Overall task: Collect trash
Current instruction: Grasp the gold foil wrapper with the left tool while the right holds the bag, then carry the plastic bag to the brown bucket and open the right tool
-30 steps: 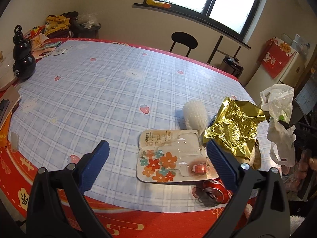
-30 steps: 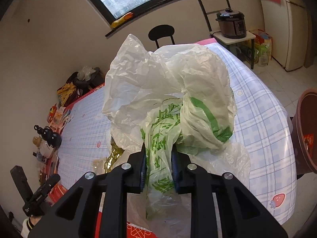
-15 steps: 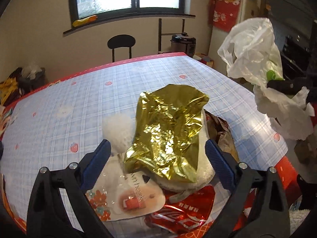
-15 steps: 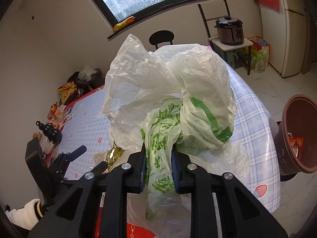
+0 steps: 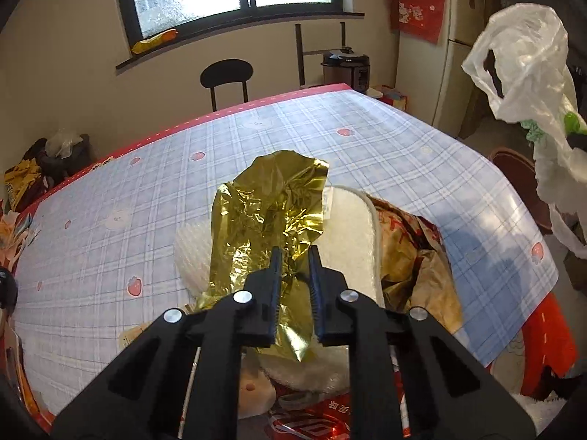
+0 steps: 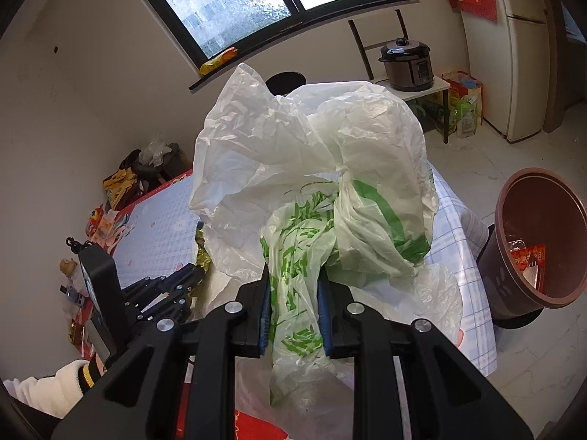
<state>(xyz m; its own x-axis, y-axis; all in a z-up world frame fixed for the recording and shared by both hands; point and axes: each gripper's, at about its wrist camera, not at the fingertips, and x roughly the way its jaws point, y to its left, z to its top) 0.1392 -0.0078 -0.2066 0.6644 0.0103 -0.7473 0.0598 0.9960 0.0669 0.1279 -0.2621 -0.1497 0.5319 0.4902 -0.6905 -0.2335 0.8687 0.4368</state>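
Both tongs now grip trash: our left tongs (image 5: pixel 294 253), wide a moment ago, have pinched the gold foil (image 5: pixel 268 212). Our right tongs (image 6: pixel 294 286) clamp the plastic bag (image 6: pixel 312 168), so binning comes next.

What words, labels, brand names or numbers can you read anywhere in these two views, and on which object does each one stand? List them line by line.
None can be read with confidence.
Red foil wrapper: white characters, blurred and cut off.
Red hanging on the fridge: yellow characters, too small.
Plastic bag: green print, crumpled, illegible.
Red packet in the bin: too small.
Cooker panel: too small.
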